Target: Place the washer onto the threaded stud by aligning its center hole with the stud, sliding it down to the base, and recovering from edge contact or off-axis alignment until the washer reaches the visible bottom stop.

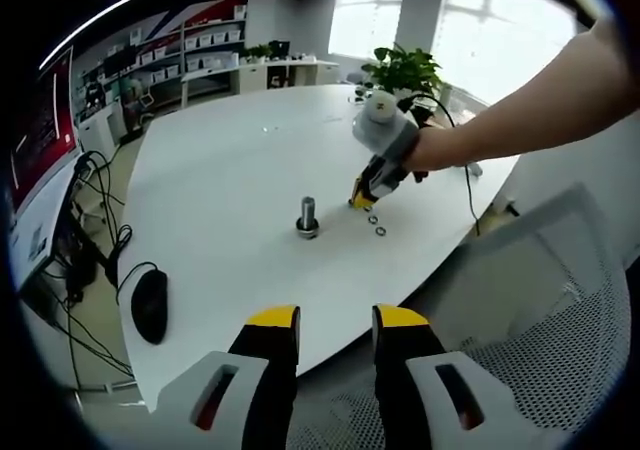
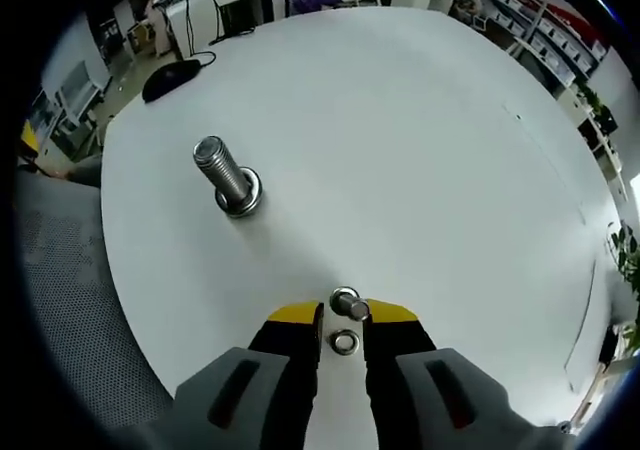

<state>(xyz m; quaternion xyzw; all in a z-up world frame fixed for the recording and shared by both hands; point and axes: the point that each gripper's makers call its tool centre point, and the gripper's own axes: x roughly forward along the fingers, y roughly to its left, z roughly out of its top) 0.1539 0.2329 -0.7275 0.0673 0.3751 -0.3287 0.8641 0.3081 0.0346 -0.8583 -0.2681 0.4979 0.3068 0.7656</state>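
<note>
Left gripper view: my left gripper, jaws parted and empty, waits at the bottom; the threaded stud stands mid-frame.

Right gripper view: my right gripper, jaws apart, straddles washers low-centre, apparently to pick one; the stud sits upper left.

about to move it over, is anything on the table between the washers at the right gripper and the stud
Nothing visible. In the right gripper view, the right gripper sits over two washers, and bare white table runs from there to the stud. The black mouse lies beyond the stud, off that path.
</note>
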